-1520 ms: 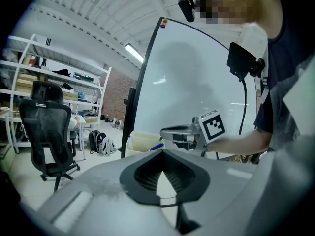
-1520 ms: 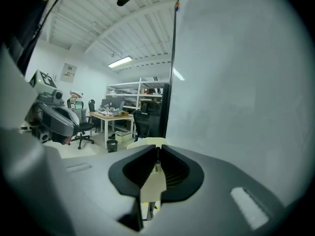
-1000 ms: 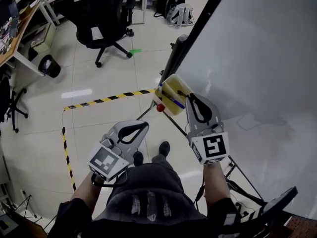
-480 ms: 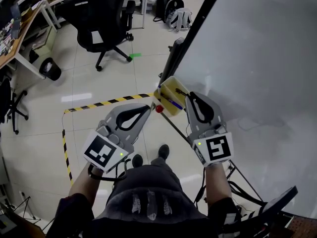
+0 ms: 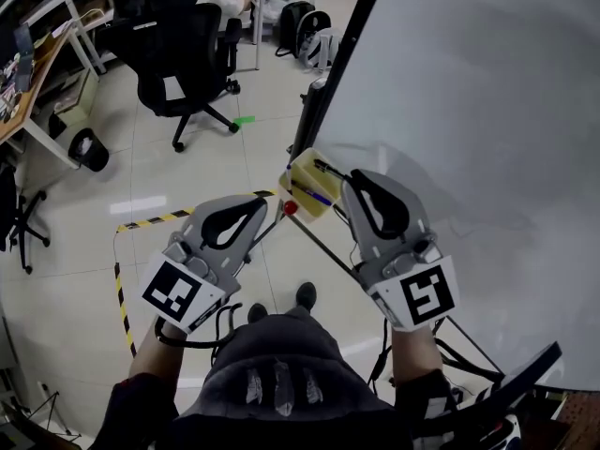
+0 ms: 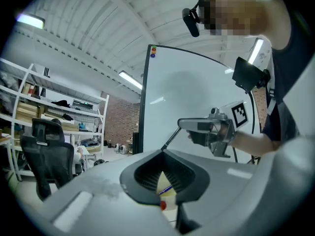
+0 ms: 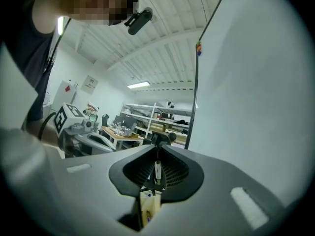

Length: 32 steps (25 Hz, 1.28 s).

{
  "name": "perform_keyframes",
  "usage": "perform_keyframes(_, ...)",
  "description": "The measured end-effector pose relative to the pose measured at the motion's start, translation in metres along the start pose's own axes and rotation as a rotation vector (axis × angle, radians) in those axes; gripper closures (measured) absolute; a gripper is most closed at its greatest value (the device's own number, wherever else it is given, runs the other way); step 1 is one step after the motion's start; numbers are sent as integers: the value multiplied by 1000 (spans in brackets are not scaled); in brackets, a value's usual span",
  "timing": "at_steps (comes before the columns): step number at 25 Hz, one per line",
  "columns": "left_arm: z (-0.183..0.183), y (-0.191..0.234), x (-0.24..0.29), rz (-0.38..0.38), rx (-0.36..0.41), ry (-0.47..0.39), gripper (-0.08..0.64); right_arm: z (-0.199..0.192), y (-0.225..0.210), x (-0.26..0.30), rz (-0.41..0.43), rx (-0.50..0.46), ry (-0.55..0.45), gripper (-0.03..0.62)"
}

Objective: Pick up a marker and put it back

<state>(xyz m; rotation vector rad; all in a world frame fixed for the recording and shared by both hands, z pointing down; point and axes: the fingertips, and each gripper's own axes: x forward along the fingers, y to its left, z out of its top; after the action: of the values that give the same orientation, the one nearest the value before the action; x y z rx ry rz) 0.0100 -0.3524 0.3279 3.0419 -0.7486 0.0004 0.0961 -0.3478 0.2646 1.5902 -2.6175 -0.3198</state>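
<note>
- Rising over the last second, the left gripper came up toward the yellow tray on the whiteboard's edge. Its tip now lay near the red magnet.
- Its jaws were pressed together with nothing between them. In the left gripper view only the tray showed through the loop they formed.
- The right gripper kept much the same place beside the tray, just off its far corner.
- Its jaws were clenched on the marker. In the right gripper view the pale barrel ran along the seam between the jaws, and a dark end poked out past the tips.
- From the head view, that dark end hung over the tray's upper rim. Whether it touched the rim could not be told.
- A blue marker lay inside the tray, apart from the held one.
- Judged from this, the pick-up was done and the return was not. The marker was still out of the tray, and the left gripper's approach looked like steadying, not taking over.
</note>
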Motion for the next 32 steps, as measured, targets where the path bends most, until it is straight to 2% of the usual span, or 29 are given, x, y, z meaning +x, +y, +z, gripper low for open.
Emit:
perform_keyframes(5, 7, -12, -14, -14, -1, -18, 554, 29, 12, -18, -3, -18, -34, 555)
perform_keyframes(9, 15, -23, -25, -38, 13, -36, 554, 38, 23, -31, -18, -33, -33, 555)
perform_keyframes(14, 18, -39, -47, -73, 52, -19, 554, 48, 48, -48, -24, -49, -31, 555)
perform_keyframes(26, 23, -72, -63, -110, 64, -14, 554, 51, 66, -86, -37, -41, -17, 555)
perform_keyframes(32, 30, -96, -60, -94, 74, -13, 554, 55, 63, -109, -12, -40, -29, 555)
